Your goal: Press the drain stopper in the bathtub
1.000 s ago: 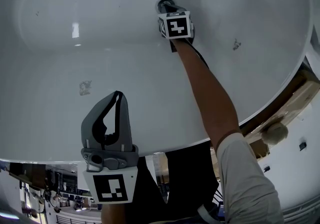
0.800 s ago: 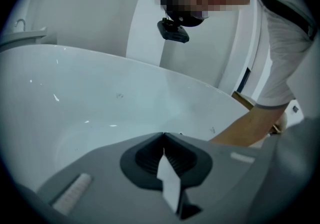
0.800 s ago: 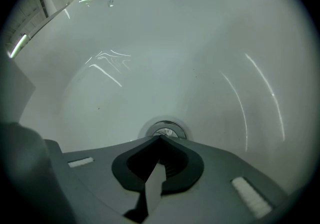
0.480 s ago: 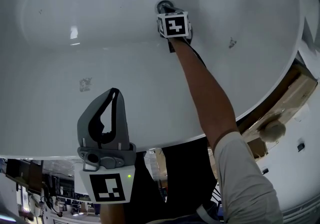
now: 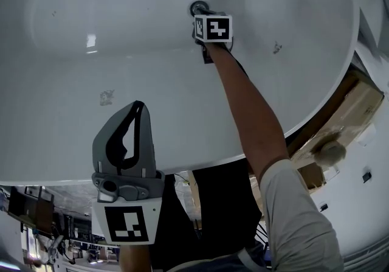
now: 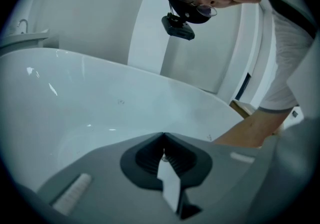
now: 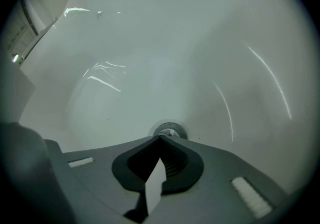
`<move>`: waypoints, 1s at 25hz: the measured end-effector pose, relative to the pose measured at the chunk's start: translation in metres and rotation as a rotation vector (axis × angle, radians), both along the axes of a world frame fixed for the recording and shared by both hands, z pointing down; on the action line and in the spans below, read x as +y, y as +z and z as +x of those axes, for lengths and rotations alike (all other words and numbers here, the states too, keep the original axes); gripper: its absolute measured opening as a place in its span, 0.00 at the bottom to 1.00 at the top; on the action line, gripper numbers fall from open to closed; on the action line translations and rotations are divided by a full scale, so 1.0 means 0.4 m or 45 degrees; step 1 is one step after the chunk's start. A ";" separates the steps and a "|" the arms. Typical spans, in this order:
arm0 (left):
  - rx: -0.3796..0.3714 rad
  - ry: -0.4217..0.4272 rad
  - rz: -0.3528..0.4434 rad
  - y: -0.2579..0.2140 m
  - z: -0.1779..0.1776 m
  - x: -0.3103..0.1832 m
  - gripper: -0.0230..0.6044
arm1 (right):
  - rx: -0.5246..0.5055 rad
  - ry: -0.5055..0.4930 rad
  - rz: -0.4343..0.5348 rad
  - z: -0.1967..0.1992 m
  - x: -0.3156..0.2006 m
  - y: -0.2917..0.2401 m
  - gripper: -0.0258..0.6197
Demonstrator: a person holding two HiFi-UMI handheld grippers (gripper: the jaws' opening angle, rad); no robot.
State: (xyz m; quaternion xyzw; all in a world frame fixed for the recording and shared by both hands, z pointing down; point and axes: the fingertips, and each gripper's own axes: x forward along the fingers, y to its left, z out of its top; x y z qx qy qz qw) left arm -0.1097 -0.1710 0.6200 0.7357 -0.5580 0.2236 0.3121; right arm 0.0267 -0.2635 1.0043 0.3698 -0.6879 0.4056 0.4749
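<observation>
Right gripper (image 5: 202,14) has its jaws pressed together on nothing, likely to make one blunt tip for pushing. It sits right at the drain stopper (image 5: 197,6) on the bathtub (image 5: 121,39) floor, contact unclear. Left gripper (image 5: 139,108), jaws also together and empty, hangs idle well apart, out of the way.

The bathtub (image 5: 121,70) was a white, glossy oval basin with a smooth rounded rim and ceiling lights reflecting off its floor. A few small grey scuff marks (image 5: 106,97) showed on its inner slope. The drain stopper (image 5: 198,6) sat low in the basin floor, towards the far side from where the person leaned over. It was a small round metal disc inside a shiny ring (image 7: 169,130). Only its upper part showed, and I couldn't tell whether it stood raised or pressed down.
</observation>
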 end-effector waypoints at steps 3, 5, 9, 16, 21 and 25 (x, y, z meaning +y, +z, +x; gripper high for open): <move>0.009 0.006 0.000 -0.030 0.004 -0.013 0.04 | -0.024 -0.004 0.013 -0.009 -0.008 -0.046 0.03; 0.012 0.007 0.009 -0.056 0.007 -0.022 0.04 | -0.052 -0.022 0.018 -0.022 -0.012 -0.079 0.03; -0.001 0.044 0.043 -0.115 0.020 -0.034 0.04 | -0.075 -0.053 0.045 -0.027 -0.016 -0.143 0.03; 0.082 -0.028 0.058 -0.203 0.012 -0.033 0.04 | -0.096 -0.056 0.089 -0.017 -0.005 -0.264 0.03; 0.205 -0.126 0.102 -0.282 0.004 -0.039 0.04 | -0.119 -0.070 0.111 -0.015 0.019 -0.353 0.03; 0.190 -0.119 0.107 -0.333 0.007 -0.026 0.04 | -0.147 -0.049 0.137 -0.012 0.040 -0.426 0.03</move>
